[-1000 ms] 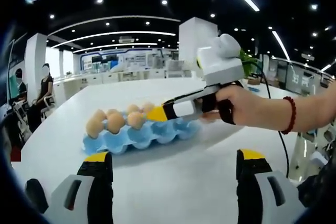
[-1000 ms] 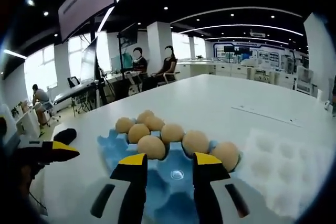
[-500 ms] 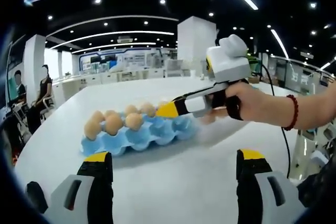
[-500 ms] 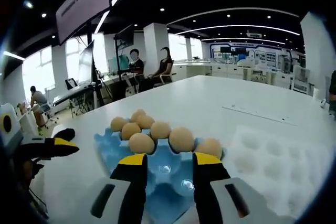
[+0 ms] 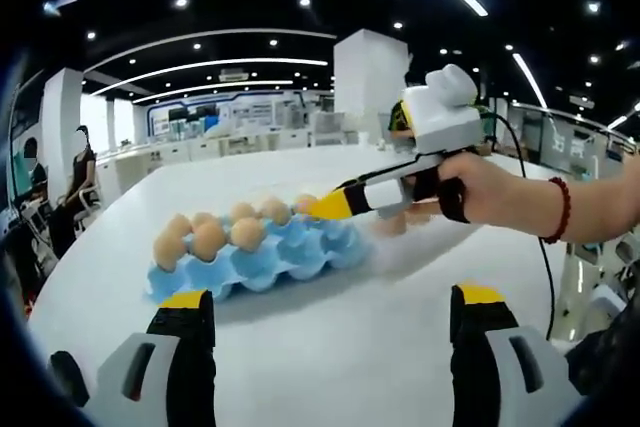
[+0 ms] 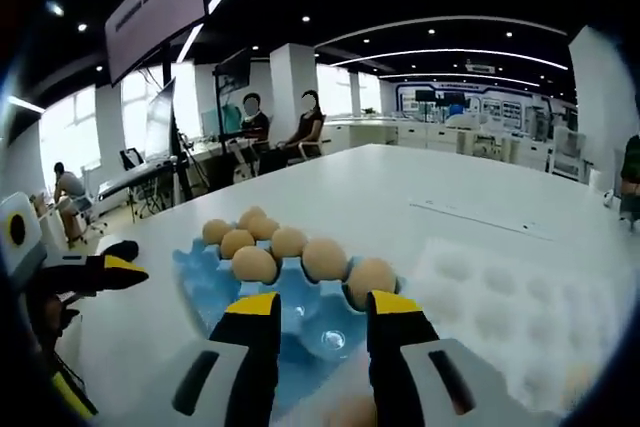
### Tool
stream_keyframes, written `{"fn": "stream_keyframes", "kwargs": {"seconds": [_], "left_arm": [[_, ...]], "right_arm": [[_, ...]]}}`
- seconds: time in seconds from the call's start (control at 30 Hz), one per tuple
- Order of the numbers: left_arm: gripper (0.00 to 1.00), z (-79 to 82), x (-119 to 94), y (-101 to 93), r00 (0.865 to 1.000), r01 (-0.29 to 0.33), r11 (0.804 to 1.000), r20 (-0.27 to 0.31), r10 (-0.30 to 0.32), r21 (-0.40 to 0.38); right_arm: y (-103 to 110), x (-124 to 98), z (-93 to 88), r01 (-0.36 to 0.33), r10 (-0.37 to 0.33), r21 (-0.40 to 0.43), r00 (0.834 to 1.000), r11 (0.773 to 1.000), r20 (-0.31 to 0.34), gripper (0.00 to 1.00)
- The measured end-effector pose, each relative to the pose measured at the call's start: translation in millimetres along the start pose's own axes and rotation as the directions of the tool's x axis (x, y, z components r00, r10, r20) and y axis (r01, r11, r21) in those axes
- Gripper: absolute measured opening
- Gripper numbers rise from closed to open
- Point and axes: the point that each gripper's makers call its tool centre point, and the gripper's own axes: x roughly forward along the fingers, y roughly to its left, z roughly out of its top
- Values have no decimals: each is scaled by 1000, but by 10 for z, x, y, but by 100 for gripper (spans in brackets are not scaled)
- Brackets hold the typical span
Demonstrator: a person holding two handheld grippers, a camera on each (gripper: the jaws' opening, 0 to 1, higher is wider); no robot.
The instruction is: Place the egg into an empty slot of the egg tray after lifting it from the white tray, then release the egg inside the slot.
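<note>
A wide white table (image 5: 330,337) in a bright open office carries a blue egg tray (image 6: 215,282) with several eggs (image 6: 254,264) and a white tray (image 6: 520,297) beside it. Judged from here, a hasty retreat could clip the nearest seated egg. The right gripper (image 6: 322,309) hangs above the blue tray, jaws narrowly parted, nothing between them. The left gripper (image 5: 330,302) waits well apart, jaws wide and empty.

— How is the egg tray (image 6: 300,312) finished?
— Glossy blue plastic is seen; the eggs (image 6: 310,259) look matt, and the white tray (image 6: 520,297) matt too.
— And the bench (image 5: 330,347)?
— A smooth white top with a faint sheen is shown.
</note>
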Motion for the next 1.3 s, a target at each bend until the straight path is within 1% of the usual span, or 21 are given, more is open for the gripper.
{"fn": "stream_keyframes", "kwargs": {"seconds": [0.07,0.17,0.37,0.53,0.63,0.73,0.87,0.9,1.1,1.2,1.3], "left_arm": [[100,-1,7,-11,1000,2,1000,-1,-2,1],[100,-5,24,-35,1000,6,1000,-1,-6,1],[100,-5,39,-64,1000,12,1000,-3,-12,2],[100,-11,69,-102,1000,17,1000,-8,-17,5],[100,-12,83,-129,1000,24,1000,-8,-24,7],[100,-5,96,-152,1000,28,1000,-6,-28,7],[100,-4,88,-154,1000,30,1000,-6,-30,8],[100,-3,89,-155,1000,31,999,-6,-31,9],[100,-4,98,-183,999,36,999,-11,-36,11],[100,-4,98,-192,999,37,999,-10,-37,10],[100,-13,102,-200,999,37,999,-11,-37,8]], "right_arm": [[-34,-19,-11,12,-12,-19,1000,1000,-3,35],[-70,-74,-4,15,-15,-5,1000,1000,7,35],[-149,-159,-5,29,-29,-2,999,1000,18,35],[-289,-262,-35,57,-57,11,998,998,23,35],[-383,-315,-53,71,-71,33,997,997,22,35],[-468,-362,-74,89,-90,27,996,996,21,35],[-505,-443,-129,98,-98,27,995,995,20,35],[-519,-469,-158,105,-105,12,994,994,15,36],[-647,-533,-168,118,-118,31,993,993,21,36],[-684,-606,-198,128,-129,43,991,991,21,36],[-786,-640,-202,149,-150,31,988,988,22,36]]}}
